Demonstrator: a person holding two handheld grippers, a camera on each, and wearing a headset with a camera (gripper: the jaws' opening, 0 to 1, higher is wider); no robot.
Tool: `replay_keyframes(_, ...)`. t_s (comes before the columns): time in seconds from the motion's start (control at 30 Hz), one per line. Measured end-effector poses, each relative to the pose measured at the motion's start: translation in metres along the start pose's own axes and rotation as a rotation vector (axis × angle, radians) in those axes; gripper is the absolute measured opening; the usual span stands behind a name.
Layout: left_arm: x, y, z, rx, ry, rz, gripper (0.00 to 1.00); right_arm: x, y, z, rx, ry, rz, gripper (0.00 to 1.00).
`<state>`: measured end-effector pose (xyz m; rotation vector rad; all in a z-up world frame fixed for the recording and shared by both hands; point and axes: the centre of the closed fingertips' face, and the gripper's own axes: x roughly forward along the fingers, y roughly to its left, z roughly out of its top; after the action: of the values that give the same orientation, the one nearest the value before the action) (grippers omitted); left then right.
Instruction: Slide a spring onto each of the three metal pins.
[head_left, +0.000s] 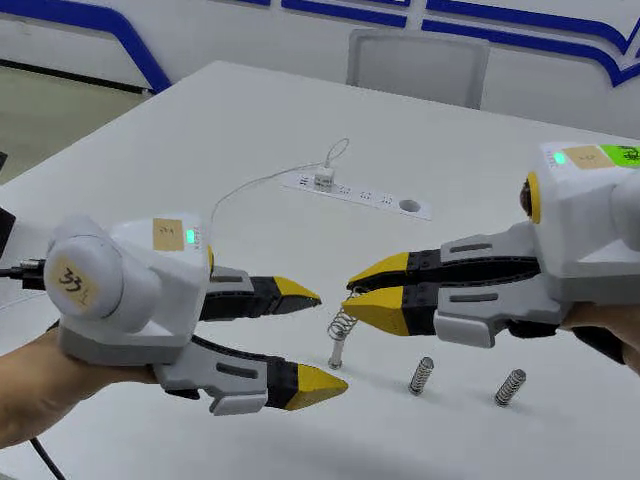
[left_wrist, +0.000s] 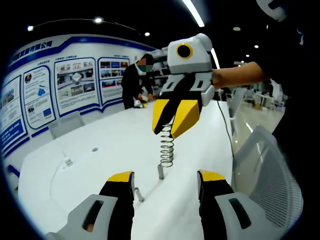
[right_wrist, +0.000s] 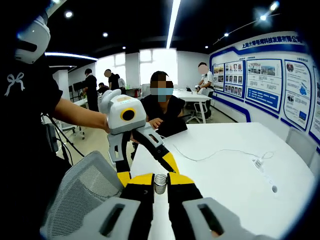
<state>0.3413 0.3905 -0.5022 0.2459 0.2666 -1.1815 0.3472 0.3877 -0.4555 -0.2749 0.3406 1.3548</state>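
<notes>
Yellow-tipped jaws of my right gripper pinch the top coil of a spring. It hangs tilted, its lower end at the top of an upright metal pin on the white table; I cannot tell whether it is threaded on. My left gripper hovers just beside the pin, jaws wide apart, holding nothing. On my right, a second spring and a third spring stand on the table, leaning slightly. Farther off lies a white power strip with a thin cable.
</notes>
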Motion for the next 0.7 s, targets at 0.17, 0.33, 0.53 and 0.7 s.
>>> replay_keyframes(0.17,-0.011,0.014,0.001,-0.019,-0.014,0.043,0.60,0.002,-0.022,-0.005,0.010,0.017,-0.053,0.10)
replay_keyframes(0.33,-0.019,0.022,-0.004,-0.034,-0.010,0.063,0.66,0.010,-0.043,-0.014,0.023,0.029,-0.104,0.10)
replay_keyframes(0.53,-0.021,0.024,-0.012,-0.046,0.007,0.062,0.73,0.020,-0.062,-0.032,0.048,0.062,-0.142,0.10)
replay_keyframes(0.7,-0.021,0.032,-0.016,-0.070,0.001,0.081,0.78,0.030,-0.071,-0.047,0.044,0.083,-0.170,0.10)
